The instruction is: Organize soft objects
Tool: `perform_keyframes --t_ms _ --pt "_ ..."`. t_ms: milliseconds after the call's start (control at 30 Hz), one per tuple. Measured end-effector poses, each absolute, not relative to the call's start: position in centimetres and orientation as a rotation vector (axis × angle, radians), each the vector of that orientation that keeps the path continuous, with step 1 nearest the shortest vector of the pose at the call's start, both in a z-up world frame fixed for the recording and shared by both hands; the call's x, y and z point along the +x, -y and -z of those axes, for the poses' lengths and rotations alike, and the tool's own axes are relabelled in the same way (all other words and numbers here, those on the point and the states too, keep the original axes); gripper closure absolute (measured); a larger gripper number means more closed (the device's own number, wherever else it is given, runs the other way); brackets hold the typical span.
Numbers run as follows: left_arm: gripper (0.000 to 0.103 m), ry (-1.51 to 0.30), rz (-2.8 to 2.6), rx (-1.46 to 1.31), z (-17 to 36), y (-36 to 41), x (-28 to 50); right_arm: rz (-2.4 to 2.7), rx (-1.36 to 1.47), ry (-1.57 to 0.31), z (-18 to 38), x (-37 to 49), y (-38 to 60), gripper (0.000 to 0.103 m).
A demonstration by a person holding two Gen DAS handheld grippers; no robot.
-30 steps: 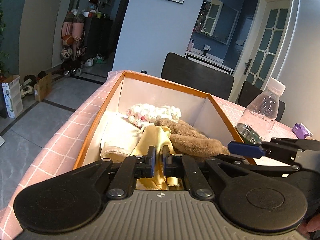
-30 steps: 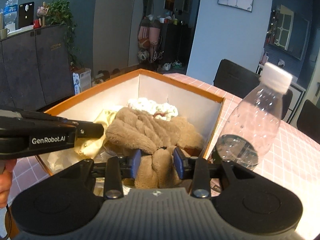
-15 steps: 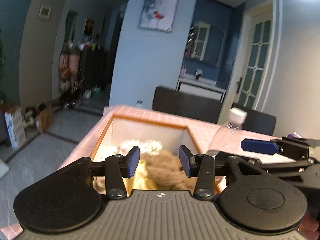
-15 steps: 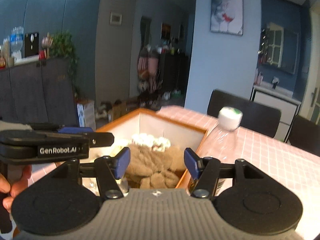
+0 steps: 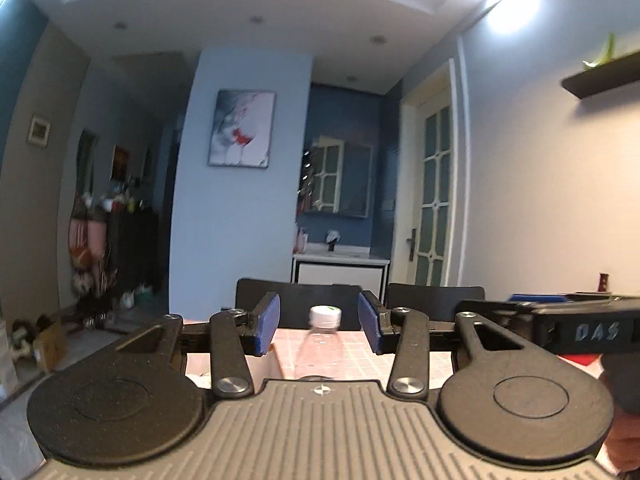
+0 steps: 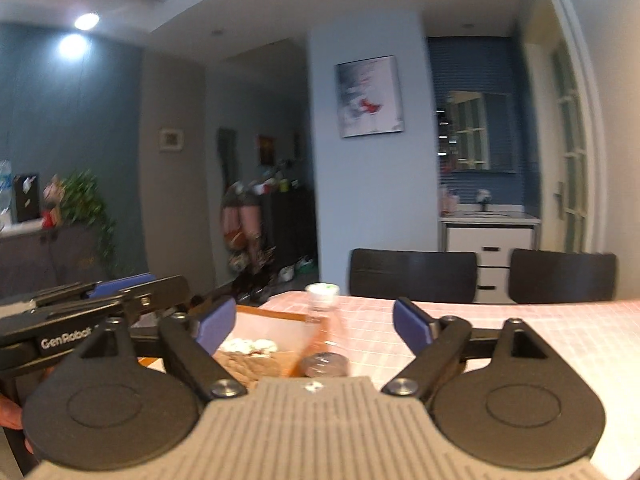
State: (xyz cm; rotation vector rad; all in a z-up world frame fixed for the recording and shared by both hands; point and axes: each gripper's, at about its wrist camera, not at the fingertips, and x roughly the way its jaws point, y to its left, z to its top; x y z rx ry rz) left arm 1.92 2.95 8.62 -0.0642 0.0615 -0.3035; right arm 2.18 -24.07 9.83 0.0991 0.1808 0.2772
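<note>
Soft brown plush fabric (image 6: 256, 362) lies inside the orange-rimmed cardboard box (image 6: 276, 314) on my left side of the table, with a white fluffy piece (image 6: 250, 345) resting just behind it against the pale inner wall. Both of my claws stand above the box and neither touches the cloth. My right gripper (image 6: 314, 326) is spread wide, its blue pads (image 6: 218, 324) well apart with nothing between them. My left gripper (image 5: 319, 328) is also spread, empty, its blue pads (image 5: 267, 322) framing a clear plastic bottle (image 5: 320, 344) with a white cap that stands farther off on the pink checked tablecloth (image 6: 520, 340). From the right wrist view that bottle (image 6: 322, 316) sits just beside the box's near corner, though the blur there means I cannot tell whether it touches the rim. From the left wrist view only a sliver of the box's (image 5: 264, 364) white wall shows below my fingers; the fabric is hidden there. Two black chairs (image 6: 412, 276) stand at the far edge of the table.
</note>
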Motion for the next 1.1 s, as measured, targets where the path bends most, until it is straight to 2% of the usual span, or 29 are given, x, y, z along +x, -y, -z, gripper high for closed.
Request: perform_keyframes --t_ms 300,467,633,700,833,1000,1100 --pt "0.052 -0.148 0.347 0.007 -4.6 0.5 1.8 -0.086 0.181 -0.261 -6.0 -1.0 28.5 0.009" --pt "0.051 -0.222 0.273 0.077 -1.9 1.7 2.3 -0.020 0.137 -0.331 -3.1 -0.6 28.5 0.005" --pt "0.025 -0.270 0.270 0.041 -0.5 1.2 2.4 -0.039 0.150 -0.419 -0.6 0.6 28.7 0.003" --pt "0.019 -0.276 0.247 0.034 -0.1 1.1 2.3 -0.040 0.160 -0.448 0.1 1.2 28.6 0.003" --pt "0.016 -0.304 0.217 0.019 0.5 1.0 2.2 -0.022 0.154 -0.443 1.3 1.1 28.1 0.003" --pt "0.008 -0.376 0.204 0.002 1.5 1.5 2.3 -0.022 0.125 -0.508 2.5 2.7 27.5 0.003" --pt "0.008 -0.435 0.188 -0.005 2.1 1.7 2.6 -0.017 0.125 -0.566 3.3 3.6 27.4 0.003"
